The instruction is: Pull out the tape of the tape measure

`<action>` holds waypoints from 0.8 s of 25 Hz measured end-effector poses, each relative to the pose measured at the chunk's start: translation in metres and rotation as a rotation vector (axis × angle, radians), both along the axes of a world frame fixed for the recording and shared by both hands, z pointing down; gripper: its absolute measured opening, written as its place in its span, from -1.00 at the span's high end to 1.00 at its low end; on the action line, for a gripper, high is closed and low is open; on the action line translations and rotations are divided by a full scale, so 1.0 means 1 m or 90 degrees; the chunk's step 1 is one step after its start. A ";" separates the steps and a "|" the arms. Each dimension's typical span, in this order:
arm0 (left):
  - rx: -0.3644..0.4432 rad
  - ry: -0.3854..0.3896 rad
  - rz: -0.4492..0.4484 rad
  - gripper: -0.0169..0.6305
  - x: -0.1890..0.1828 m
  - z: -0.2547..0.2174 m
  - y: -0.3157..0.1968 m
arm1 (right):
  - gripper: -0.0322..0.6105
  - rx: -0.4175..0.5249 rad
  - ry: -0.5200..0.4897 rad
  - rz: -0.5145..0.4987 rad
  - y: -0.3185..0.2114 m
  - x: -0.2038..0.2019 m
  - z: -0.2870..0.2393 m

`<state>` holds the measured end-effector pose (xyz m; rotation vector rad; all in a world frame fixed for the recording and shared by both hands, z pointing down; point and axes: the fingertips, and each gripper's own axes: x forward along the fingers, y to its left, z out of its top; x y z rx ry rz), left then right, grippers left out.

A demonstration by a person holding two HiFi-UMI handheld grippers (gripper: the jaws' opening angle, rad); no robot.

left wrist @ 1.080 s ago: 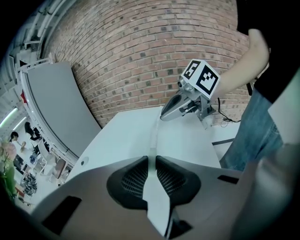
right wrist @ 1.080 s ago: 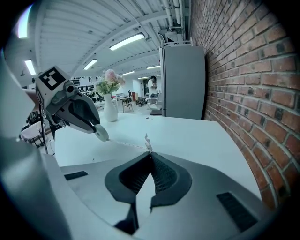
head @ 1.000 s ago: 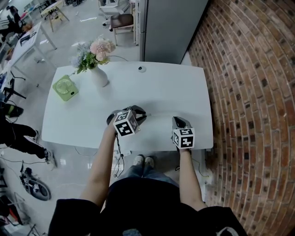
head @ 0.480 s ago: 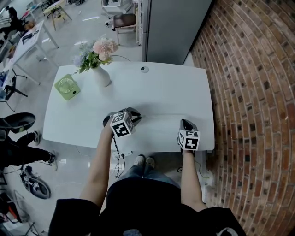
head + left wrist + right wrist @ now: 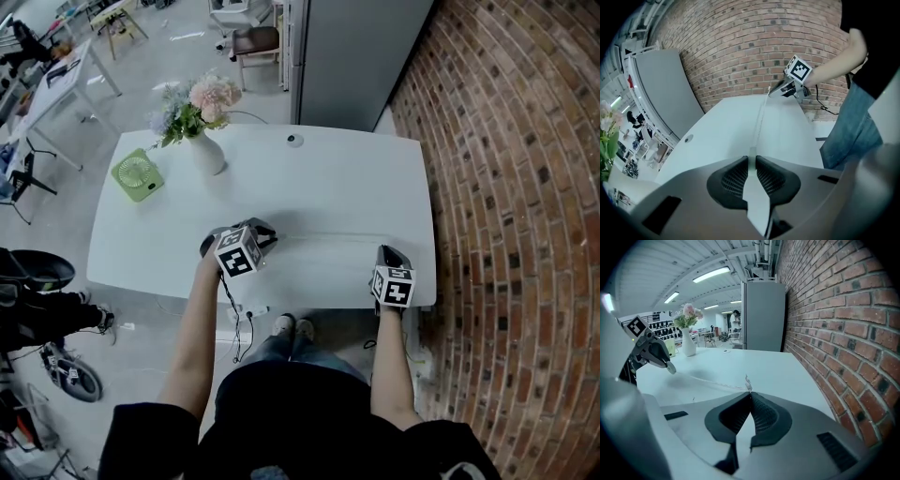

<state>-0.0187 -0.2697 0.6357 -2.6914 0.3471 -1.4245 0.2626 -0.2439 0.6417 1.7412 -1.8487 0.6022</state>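
A thin pale tape (image 5: 323,237) stretches low over the white table (image 5: 356,178) between my two grippers. My left gripper (image 5: 265,234) is shut on the white tape measure (image 5: 751,168), which fills the narrow gap between its pads. From there the tape (image 5: 761,117) runs away to the right gripper (image 5: 772,92). My right gripper (image 5: 383,251), near the table's front right corner, is shut on the tape's end (image 5: 748,382), whose tip pokes up just past the pads. In the right gripper view the tape (image 5: 710,379) leads back to the left gripper (image 5: 670,367).
A white vase of flowers (image 5: 202,150) and a small green fan (image 5: 134,178) stand at the table's back left. A small round fitting (image 5: 295,141) sits at the back edge. A brick wall (image 5: 506,187) runs along the right, with a grey cabinet (image 5: 356,56) behind the table.
The two grippers have moved apart: the left one to the left, the right one to the right and nearer the front edge. The stretch of tape between them has grown longer.
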 end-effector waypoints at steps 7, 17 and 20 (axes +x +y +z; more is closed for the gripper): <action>-0.006 -0.011 0.000 0.73 -0.005 0.004 0.002 | 0.89 -0.004 0.004 0.011 0.001 0.011 0.002; 0.001 -0.050 0.035 0.73 0.007 0.013 0.007 | 0.89 0.004 -0.002 -0.044 -0.009 -0.017 0.005; -0.002 -0.065 0.039 0.73 0.004 0.019 0.007 | 0.89 0.001 -0.001 -0.051 -0.010 -0.018 0.008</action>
